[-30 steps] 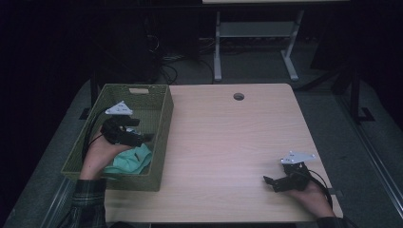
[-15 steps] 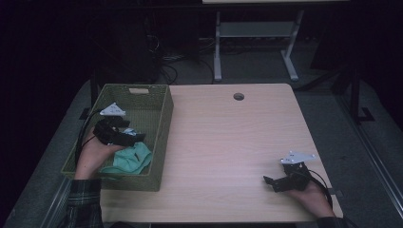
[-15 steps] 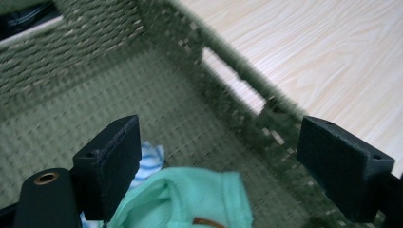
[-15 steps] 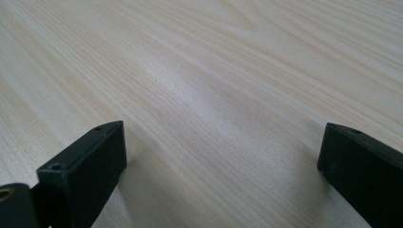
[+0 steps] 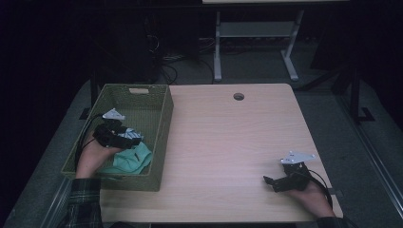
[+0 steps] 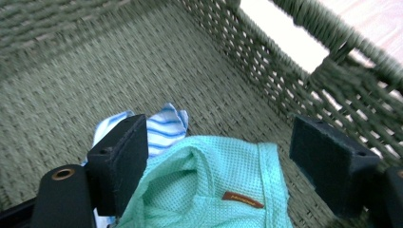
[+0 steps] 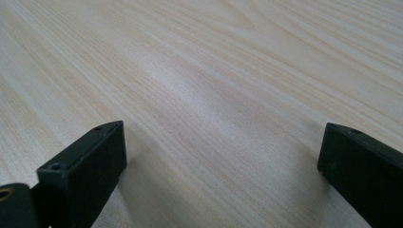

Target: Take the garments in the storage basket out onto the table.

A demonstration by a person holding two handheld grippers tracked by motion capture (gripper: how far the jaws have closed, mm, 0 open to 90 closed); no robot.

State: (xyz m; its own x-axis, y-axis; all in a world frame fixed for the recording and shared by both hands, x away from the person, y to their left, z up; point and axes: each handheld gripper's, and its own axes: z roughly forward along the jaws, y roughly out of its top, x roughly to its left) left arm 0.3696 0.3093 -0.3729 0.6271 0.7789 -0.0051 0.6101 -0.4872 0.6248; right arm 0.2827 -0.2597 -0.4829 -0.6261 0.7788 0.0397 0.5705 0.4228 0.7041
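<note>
Two garments lie in the woven green basket [image 5: 161,123] at the table's left edge: a mint-green mesh cloth [image 6: 214,190] with a small brown label, and a blue-and-white striped cloth [image 6: 164,126] partly under it. From the high view they sit in the near half of the basket, the mint cloth [image 5: 130,160] nearest the person. The left gripper [image 6: 216,156] hangs inside the basket just over them, jaws spread wide to either side of the mint cloth; the left jaw seems to brush the fabric, though that is hard to tell. Across the bare pale wood of the table [image 5: 228,142], well apart from the basket, the right gripper [image 5: 272,181] sits low at the near right corner, held in the person's hand. Its jaws are also spread wide, with nothing but tabletop [image 7: 214,95] between them.
</note>
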